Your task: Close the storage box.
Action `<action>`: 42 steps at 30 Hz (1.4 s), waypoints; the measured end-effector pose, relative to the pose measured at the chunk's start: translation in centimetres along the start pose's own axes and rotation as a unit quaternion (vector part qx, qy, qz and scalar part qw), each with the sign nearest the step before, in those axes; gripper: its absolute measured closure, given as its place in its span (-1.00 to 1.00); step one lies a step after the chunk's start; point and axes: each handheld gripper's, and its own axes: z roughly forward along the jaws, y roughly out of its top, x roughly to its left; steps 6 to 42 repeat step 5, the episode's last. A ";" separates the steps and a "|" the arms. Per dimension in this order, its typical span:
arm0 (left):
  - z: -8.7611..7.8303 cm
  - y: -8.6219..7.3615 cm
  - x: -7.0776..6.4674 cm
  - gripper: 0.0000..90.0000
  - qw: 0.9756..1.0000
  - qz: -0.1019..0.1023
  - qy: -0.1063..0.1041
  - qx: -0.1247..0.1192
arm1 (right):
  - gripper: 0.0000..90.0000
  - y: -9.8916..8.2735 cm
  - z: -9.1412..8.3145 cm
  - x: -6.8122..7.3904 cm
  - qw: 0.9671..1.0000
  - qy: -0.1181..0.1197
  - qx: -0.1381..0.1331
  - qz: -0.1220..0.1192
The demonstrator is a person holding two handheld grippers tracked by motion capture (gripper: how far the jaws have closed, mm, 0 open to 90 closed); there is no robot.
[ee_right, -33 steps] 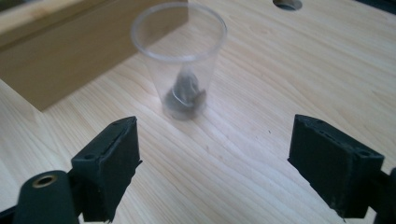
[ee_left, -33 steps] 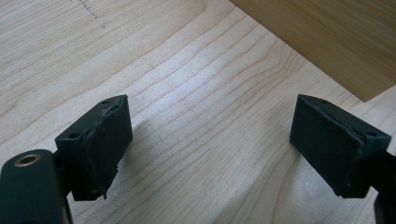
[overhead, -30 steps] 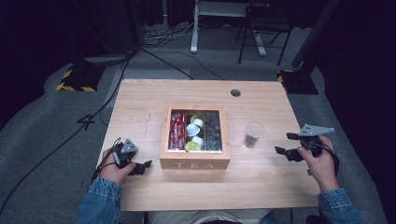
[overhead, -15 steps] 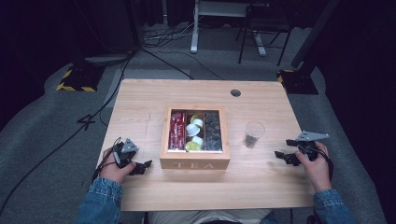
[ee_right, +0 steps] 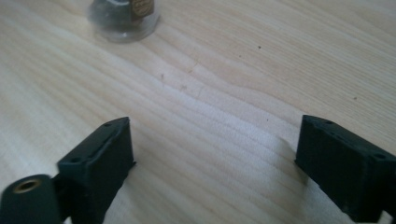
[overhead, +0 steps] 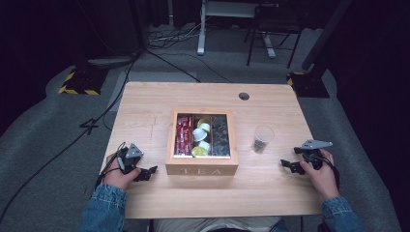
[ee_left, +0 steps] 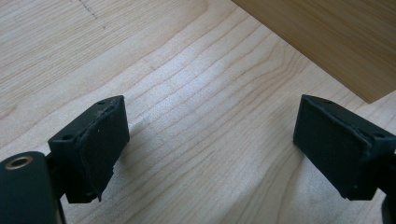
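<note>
An open wooden tea box [overhead: 202,170] marked TEA sits mid-table, holding red packets, white and green capsules and dark items. A clear plastic cup [overhead: 262,138] with dark contents stands to its right; its base [ee_right: 122,18] shows at the top of the right gripper view. My left gripper [overhead: 146,172] rests low on the table left of the box, open, nothing between its jaws; the box corner [ee_left: 327,42] lies ahead of it. My right gripper [overhead: 288,166] sits near the table's right edge, open and empty, below the cup.
The light wooden table [overhead: 145,111] has a cable hole [overhead: 244,96] at the back right. Cables trail off the table's left side onto grey floor. A desk frame and a chair stand beyond the table.
The right hand and gripper have come down and toward the person, settling near the table surface. The left gripper has stayed put.
</note>
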 end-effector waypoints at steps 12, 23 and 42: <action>0.0 0.0 0.0 -0.76 1.000 0.000 0.000 0.000 | -0.80 0.0 0.1 0.1 1.000 -0.003 -0.002 0.003; 0.0 0.0 0.0 -0.76 1.000 0.000 0.000 0.000 | -0.80 0.0 0.1 0.1 1.000 -0.003 -0.002 0.003; 0.0 0.0 0.0 -0.76 1.000 0.000 0.000 0.000 | -0.80 0.0 0.1 0.1 1.000 -0.003 -0.002 0.003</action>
